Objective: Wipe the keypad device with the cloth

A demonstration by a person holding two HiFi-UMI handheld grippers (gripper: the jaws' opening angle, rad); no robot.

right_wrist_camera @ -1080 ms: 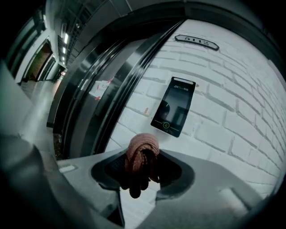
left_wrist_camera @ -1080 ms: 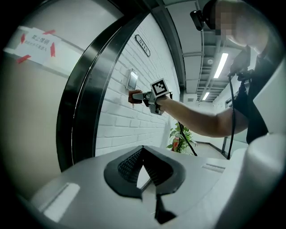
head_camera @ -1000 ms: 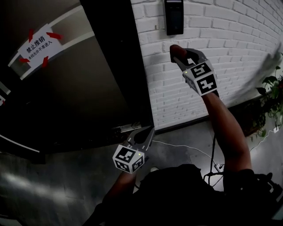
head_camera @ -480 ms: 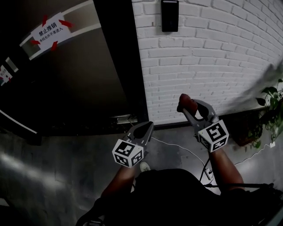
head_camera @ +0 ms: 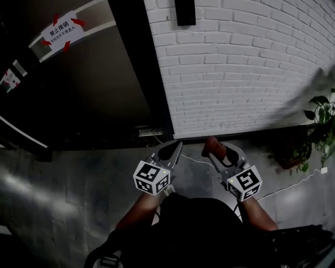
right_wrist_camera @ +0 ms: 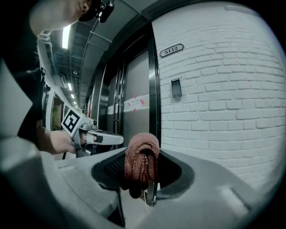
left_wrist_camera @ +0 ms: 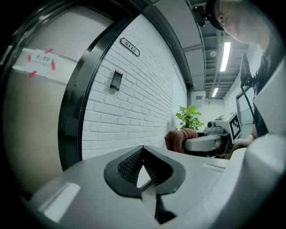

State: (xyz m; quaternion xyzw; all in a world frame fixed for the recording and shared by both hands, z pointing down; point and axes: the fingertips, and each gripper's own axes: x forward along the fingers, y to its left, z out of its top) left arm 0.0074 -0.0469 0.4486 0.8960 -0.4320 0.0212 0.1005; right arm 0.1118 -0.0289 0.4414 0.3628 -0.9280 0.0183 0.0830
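Cloth (right_wrist_camera: 142, 161), a reddish-brown wad, sits clamped between the jaws of the right hand-held gripper (head_camera: 219, 151), with a rounded fold poking past the tips. The left hand-held gripper (head_camera: 170, 152) has its jaws drawn together on nothing. Both hang low in front of the person, well apart from the keypad device (head_camera: 185, 11), which is fixed high on the white brick wall (head_camera: 246, 73) just beside the dark door frame (head_camera: 141, 68). Judging by that, no wiping is under way at this moment. To do it well, the right one should rise and meet the device's face squarely with the protruding fold, so that fabric and not metal touches it. Light pressure, strokes down the full panel and a firm grip should serve. The left seems to have no part and is best held clear.
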